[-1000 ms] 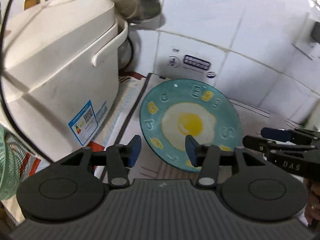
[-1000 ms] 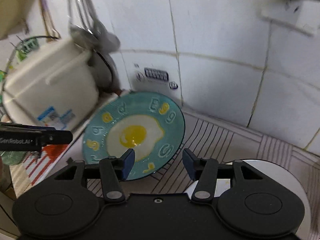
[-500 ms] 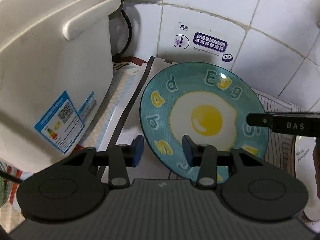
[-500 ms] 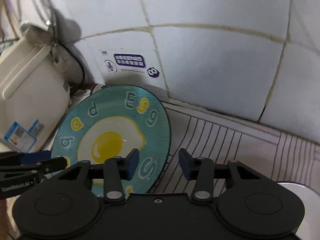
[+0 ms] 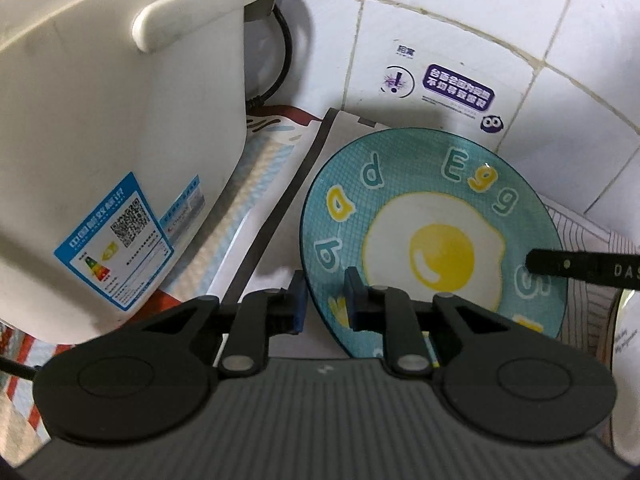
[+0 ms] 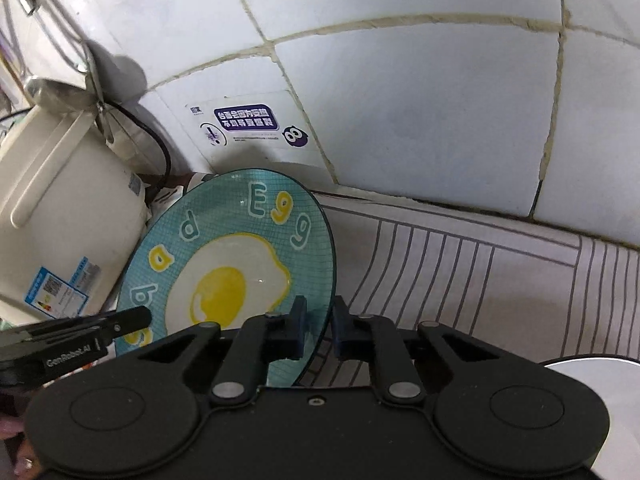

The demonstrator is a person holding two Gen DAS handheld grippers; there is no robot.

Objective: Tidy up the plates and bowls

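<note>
A teal plate (image 5: 440, 216) printed with a fried egg and letters sits by the tiled wall, also seen in the right wrist view (image 6: 224, 248). My left gripper (image 5: 325, 304) straddles its near left rim. Its jaws are closing, with one blue pad outside the rim and one on the plate's face. My right gripper (image 6: 318, 328) is shut on the plate's right rim, one pad on each side. Each gripper's black finger shows in the other view, the right gripper's finger (image 5: 580, 268) and the left gripper's finger (image 6: 120, 320).
A cream rice cooker (image 5: 100, 120) stands close to the plate's left, with a black cable behind it. A striped mat (image 6: 460, 280) covers the counter to the right. A white dish (image 6: 600, 392) lies at the near right. The wall carries a sticker (image 5: 452, 88).
Both grippers came down and in onto the plate from either side. Their jaws narrowed from wide apart to pinching its rims. The plate stayed where it was.
</note>
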